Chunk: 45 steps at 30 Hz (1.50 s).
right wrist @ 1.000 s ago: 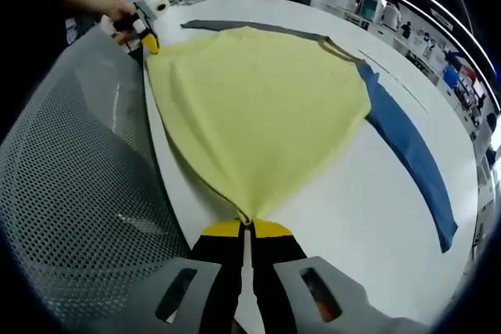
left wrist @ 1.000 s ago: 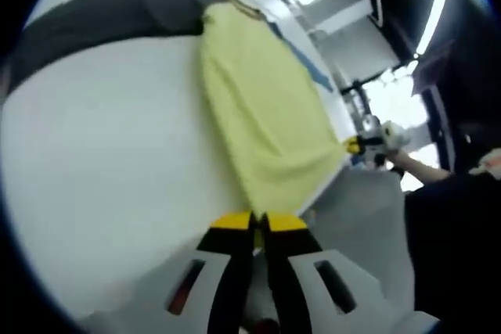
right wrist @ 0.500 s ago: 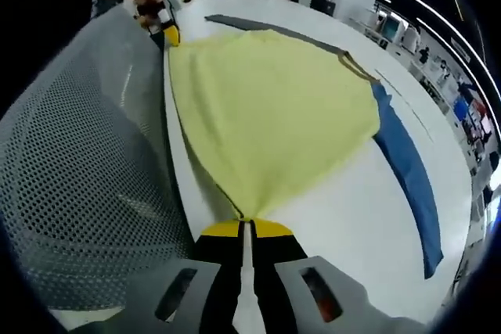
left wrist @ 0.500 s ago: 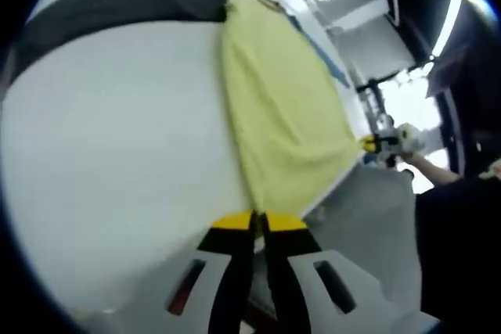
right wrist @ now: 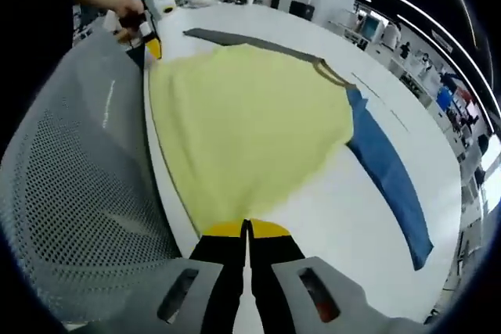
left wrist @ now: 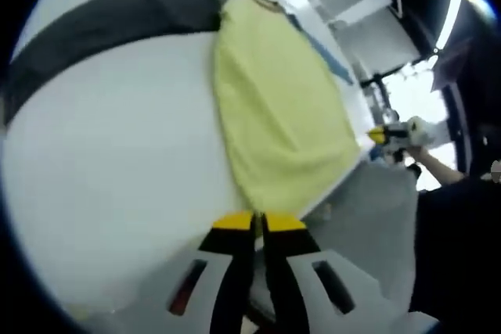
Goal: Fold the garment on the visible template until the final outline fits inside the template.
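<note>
Change: yellow garment now lies slacker than a second ago | Left gripper, right gripper: each clamped on a hem corner | Fold just beginning over white table.

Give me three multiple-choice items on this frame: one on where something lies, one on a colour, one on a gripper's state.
1. Where does the blue strip lie in relation to the yellow garment in the right gripper view?
A. Along the garment's right edge on the white table
B. On top of the garment's middle
C. On the mesh chair back

2. What colour is the strip running from the garment's top toward the left in the left gripper view?
A. Red
B. Dark grey
C. Green

3. How do the right gripper's jaws stand?
A. Wide open above the table
B. Shut on the garment's near corner
C. Shut on the blue strip

Answers: 1 A, the blue band borders the garment's right side. 2 B, the band is dark grey. 3 B, the yellow tips meet where the cloth gathers.
</note>
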Each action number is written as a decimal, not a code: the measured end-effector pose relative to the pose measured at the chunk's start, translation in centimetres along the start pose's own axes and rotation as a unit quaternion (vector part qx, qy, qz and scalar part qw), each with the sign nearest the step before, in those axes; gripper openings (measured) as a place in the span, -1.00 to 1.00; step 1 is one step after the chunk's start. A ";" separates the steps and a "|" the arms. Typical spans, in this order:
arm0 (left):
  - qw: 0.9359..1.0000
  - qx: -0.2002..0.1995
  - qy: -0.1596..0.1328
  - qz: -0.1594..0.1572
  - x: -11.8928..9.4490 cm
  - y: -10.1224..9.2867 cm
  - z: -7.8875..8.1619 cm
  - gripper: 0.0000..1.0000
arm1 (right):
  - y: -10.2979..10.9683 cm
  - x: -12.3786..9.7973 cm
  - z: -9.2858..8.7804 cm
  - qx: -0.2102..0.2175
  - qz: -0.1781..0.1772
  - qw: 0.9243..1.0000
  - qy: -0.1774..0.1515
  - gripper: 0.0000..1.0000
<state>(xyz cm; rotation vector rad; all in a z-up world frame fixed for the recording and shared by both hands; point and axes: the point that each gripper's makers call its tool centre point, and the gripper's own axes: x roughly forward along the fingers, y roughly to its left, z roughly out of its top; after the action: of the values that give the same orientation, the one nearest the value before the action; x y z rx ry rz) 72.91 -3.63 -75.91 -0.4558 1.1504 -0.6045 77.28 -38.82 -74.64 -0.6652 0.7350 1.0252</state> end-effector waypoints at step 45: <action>0.985 0.119 -0.048 0.112 -3.8 -3.7 4.9 0.25 | -4.8 -5.8 5.3 0.203 -0.100 0.969 -0.098 -0.28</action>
<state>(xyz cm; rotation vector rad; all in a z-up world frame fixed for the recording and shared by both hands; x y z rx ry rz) 75.68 -3.81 -69.19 -0.1460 1.0059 -0.5105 80.97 -39.45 -66.20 -0.2713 0.6631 0.7120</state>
